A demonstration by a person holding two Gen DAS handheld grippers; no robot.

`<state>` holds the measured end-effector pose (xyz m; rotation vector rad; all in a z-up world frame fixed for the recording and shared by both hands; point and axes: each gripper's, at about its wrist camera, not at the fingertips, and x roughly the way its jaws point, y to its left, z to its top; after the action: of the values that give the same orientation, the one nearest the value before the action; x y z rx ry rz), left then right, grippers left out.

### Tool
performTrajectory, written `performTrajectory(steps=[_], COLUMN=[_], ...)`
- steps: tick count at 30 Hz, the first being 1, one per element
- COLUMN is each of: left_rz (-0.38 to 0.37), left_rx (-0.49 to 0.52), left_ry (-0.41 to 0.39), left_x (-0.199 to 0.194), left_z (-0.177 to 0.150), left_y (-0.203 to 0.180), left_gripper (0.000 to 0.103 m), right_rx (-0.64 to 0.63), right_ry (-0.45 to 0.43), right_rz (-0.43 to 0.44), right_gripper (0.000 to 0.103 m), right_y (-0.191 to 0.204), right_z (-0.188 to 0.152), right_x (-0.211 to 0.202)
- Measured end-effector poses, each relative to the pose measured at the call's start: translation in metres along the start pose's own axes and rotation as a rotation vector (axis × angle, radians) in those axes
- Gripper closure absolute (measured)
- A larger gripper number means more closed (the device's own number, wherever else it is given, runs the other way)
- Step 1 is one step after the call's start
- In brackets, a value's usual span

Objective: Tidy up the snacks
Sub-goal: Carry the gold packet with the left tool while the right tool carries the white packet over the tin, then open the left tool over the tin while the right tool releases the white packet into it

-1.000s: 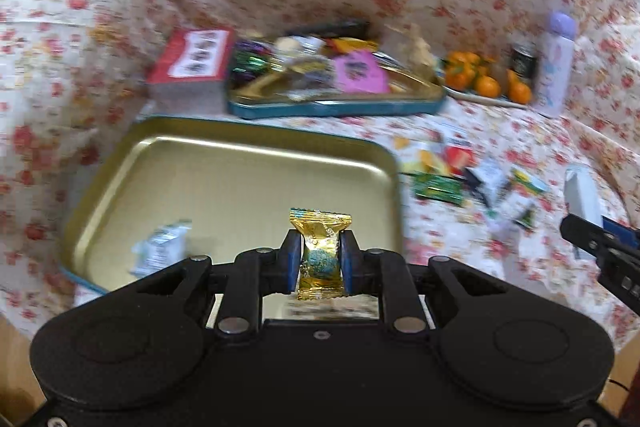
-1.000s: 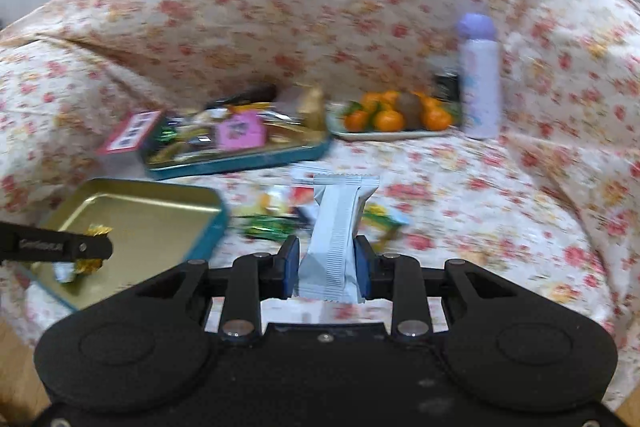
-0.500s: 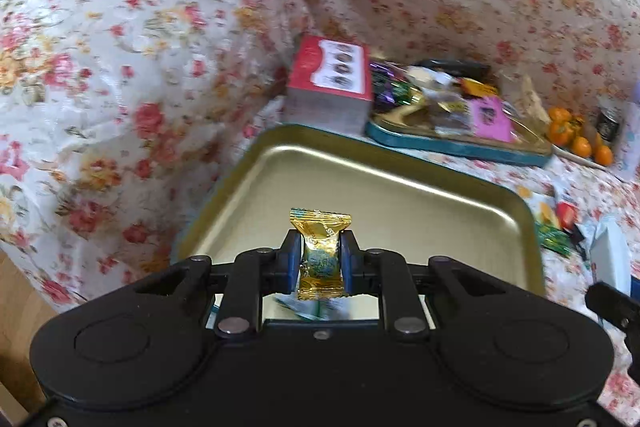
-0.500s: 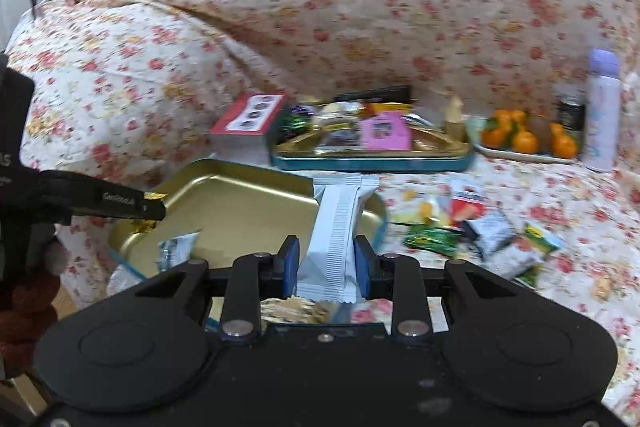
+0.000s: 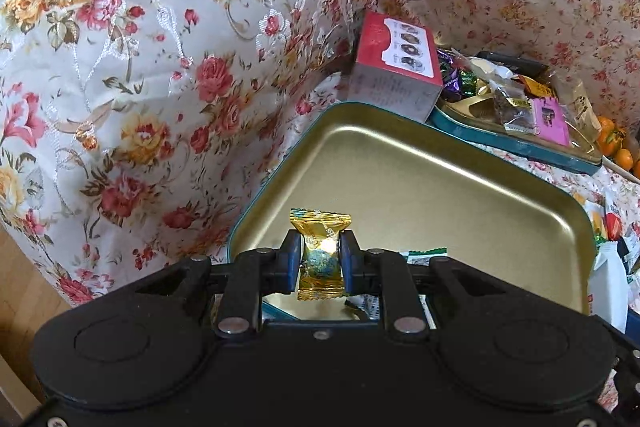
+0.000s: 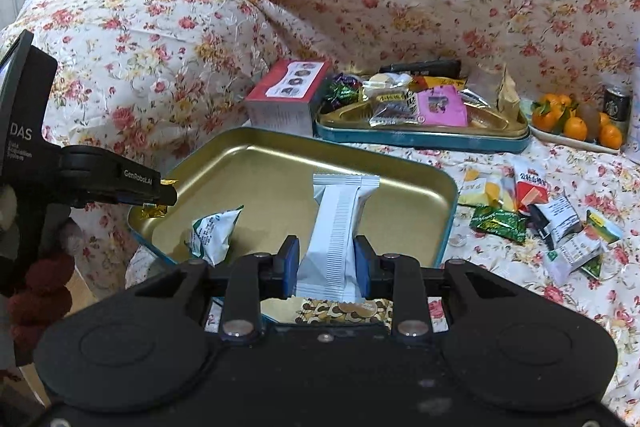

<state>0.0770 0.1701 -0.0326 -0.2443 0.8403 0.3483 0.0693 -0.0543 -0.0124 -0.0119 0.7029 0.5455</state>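
Both hands swung over gold tray (image 6: pixel 400 163) (candy (image 5: pixel 320 251), perhaps, between fingers (image 5: pixel 294 259))

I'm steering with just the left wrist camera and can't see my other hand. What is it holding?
Observer: The right gripper is shut on a pale grey packet, standing upright.
Operator: Where is it?
Observer: Above the near edge of the gold tray.
Operator: Are snacks still outside the tray?
Observer: Yes, a pile of loose snacks lies on the floral cloth to its right.
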Motion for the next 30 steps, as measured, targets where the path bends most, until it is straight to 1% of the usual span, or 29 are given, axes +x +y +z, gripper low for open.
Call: performTrajectory(steps=[3, 5, 6, 17, 24, 30], left_rz=[-0.003, -0.005, -0.005, 0.013, 0.006, 0.009], left_rx=[0.004, 0.008, 0.010, 0.053, 0.051, 0.048], left_ry=[-0.014, -0.021, -0.023, -0.043, -0.038, -0.040], left_x=[-0.002, -0.003, -0.002, -0.004, -0.004, -0.004], left_z=[0.000, 0.000, 0.000, -0.002, -0.002, -0.003], left_y=[0.002, 0.002, 0.001, -0.009, -0.008, -0.008], left_gripper=[0.074, 0.069, 0.068, 0.068, 0.068, 0.068], right_rx=[0.000, -0.001, 0.000, -0.011, -0.009, 0.021], right_ry=[0.004, 0.006, 0.006, -0.010, -0.023, -0.044], right_rz=[-0.003, -0.006, -0.008, -0.034, -0.058, -0.081], right_gripper=[0.072, 0.072, 0.072, 0.071, 0.071, 0.071], right_y=[0.002, 0.003, 0.004, 0.003, 0.001, -0.005], right_z=[0.000, 0.000, 0.000, 0.006, 0.011, 0.013], right_x=[0.005, 0.009, 0.011, 0.026, 0.033, 0.031])
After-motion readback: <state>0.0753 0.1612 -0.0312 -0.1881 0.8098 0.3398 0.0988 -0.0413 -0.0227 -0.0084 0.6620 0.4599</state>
